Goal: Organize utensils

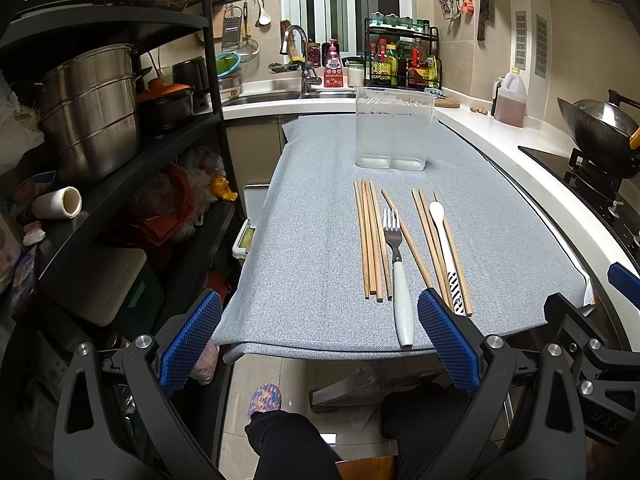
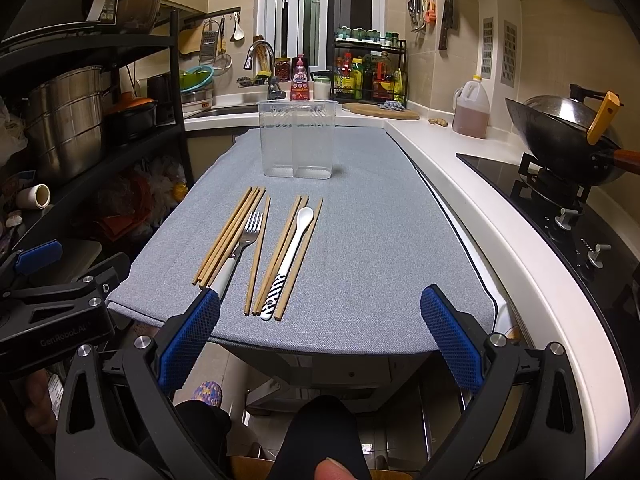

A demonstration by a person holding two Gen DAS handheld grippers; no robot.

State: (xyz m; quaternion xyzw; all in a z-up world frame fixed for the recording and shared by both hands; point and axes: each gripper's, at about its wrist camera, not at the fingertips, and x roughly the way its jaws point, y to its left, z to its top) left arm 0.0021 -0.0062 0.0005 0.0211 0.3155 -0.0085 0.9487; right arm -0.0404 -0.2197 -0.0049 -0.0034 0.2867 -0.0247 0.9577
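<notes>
- Utensils lie in a row on the grey cloth (image 1: 320, 216), all with long axes running away from the person, handles at the near edge, tips toward the far end.
- Left gripper (image 1: 320, 344) hangs just off the near edge of the table, jaws spread wide and empty; the white-handled fork (image 1: 398, 276) lies just ahead, slightly toward its right finger.
- Right gripper (image 2: 320, 340) hovers at the same edge, jaws likewise wide apart and holding nothing; in its view the utensils sit ahead and to the left, the fork handle passing behind its left finger.
- Nearest the right gripper's centre line is the white spoon (image 2: 290, 252) with the striped handle, flanked by loose chopsticks (image 2: 296, 256); a tighter bundle of chopsticks (image 1: 370, 236) lies on the fork's far-left side.
- Beyond the row, well apart from it, a clear two-compartment holder (image 1: 390, 128) stands upright and looks empty.
- Judged from the layout, either gripper could start; a pinch across a handle, square to the long axis, seems the likely call, followed by a carry straight forward to the holder.
</notes>
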